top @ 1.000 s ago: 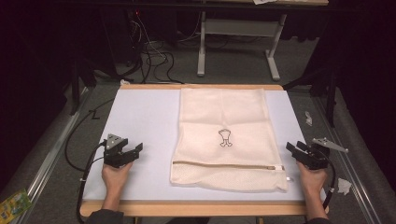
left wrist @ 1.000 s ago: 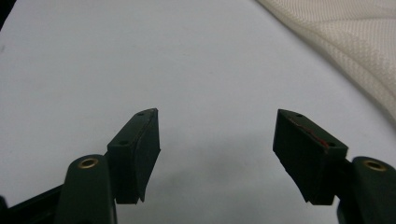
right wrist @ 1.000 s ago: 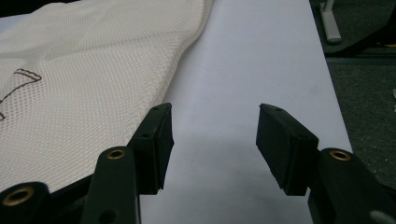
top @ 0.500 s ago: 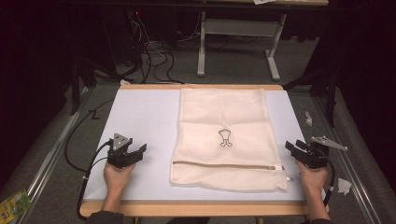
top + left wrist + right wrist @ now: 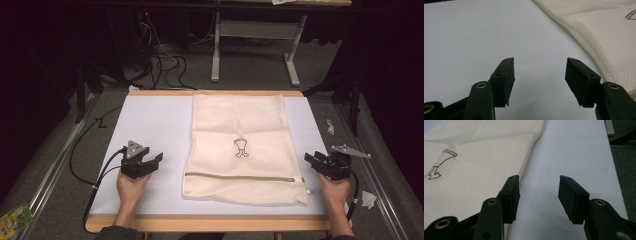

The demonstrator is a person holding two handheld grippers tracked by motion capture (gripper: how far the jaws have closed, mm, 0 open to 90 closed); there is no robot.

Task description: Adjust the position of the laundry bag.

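The left hand-held gripper [image 5: 150, 162] rests on the smooth, pale worktop [image 5: 150, 120], its blocky black jaws spread wide with nothing between them — bare surface shows through the gap. Just right of it, apart, lies a cream mesh laundry bag [image 5: 240, 125], rectangular and flat, finely perforated, with a small dark outline drawing [image 5: 241, 147] mid-panel and a zipper [image 5: 242, 176] across its near end. The right hand-held gripper [image 5: 314, 161] sits at the bag's right edge — jaws wide apart, holding nothing.

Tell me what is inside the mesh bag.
The mesh bag lies flat on the white table, zipper apparently shut, with no bulge showing. The weave hides its interior, so any thin contents cannot be seen.
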